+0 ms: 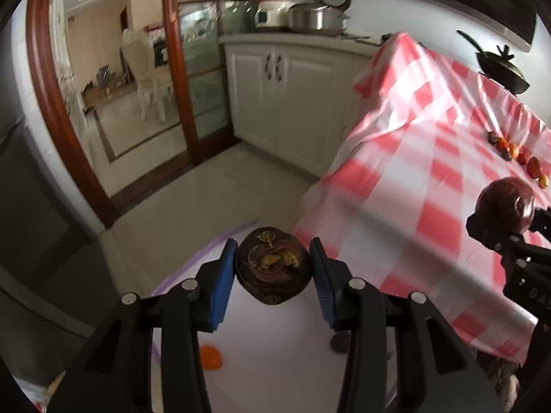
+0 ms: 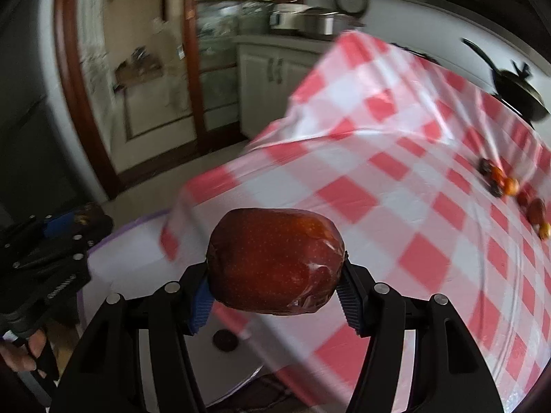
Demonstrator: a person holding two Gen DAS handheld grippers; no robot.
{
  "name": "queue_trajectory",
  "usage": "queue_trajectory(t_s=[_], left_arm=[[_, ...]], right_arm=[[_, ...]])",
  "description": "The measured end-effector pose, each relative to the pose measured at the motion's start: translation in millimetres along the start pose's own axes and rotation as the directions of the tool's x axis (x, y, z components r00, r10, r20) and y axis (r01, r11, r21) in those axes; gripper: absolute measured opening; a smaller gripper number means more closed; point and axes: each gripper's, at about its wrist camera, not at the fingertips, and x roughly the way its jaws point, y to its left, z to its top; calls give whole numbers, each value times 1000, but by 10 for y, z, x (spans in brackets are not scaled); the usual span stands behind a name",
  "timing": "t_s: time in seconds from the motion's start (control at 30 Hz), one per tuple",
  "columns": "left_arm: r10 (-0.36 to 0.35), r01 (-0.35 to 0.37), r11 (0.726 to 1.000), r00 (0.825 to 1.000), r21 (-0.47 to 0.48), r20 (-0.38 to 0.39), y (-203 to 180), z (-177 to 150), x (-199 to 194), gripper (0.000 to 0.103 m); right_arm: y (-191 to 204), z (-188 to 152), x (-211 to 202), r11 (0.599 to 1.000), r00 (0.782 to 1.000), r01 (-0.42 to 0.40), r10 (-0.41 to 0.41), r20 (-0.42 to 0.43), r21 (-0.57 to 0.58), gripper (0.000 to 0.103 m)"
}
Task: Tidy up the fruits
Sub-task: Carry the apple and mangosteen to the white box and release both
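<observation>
My left gripper [image 1: 273, 268] is shut on a dark purple mangosteen [image 1: 273, 270], held in the air over a white surface [image 1: 275, 351] beside the table. My right gripper [image 2: 275, 275] is shut on a large red apple in plastic wrap [image 2: 275, 261], held above the table's near corner; it also shows in the left wrist view [image 1: 506, 203]. A row of small fruits [image 1: 516, 158], orange, red and dark, lies on the red-and-white checked tablecloth [image 1: 430, 172] at the far right, also seen in the right wrist view [image 2: 513, 189].
A white surface with a purple edge [image 2: 137, 261] lies low beside the table, with an orange fruit [image 1: 210, 358] and a dark round fruit [image 2: 225, 340] on it. A black wok [image 1: 502, 65] sits at the table's far edge. White cabinets [image 1: 286, 103] and a glass door [image 1: 193, 69] stand behind.
</observation>
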Motion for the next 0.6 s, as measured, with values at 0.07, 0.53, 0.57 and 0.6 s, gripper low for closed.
queue_trajectory(t_s=[0.07, 0.53, 0.57, 0.6], left_arm=[[7, -8, 1000, 1000, -17, -25, 116, -132, 43, 43], [46, -62, 995, 983, -84, -178, 602, -689, 538, 43], [46, -63, 995, 981, -81, -188, 615, -718, 581, 43], [48, -64, 995, 980, -80, -195, 615, -729, 613, 43]], right_arm=[[184, -57, 30, 999, 1000, -10, 9, -16, -47, 60], [1055, -517, 281, 944, 986, -126, 86, -141, -306, 60], [1082, -548, 309, 941, 985, -130, 85, -152, -313, 60], [1096, -574, 336, 939, 983, -133, 84, -162, -318, 60]])
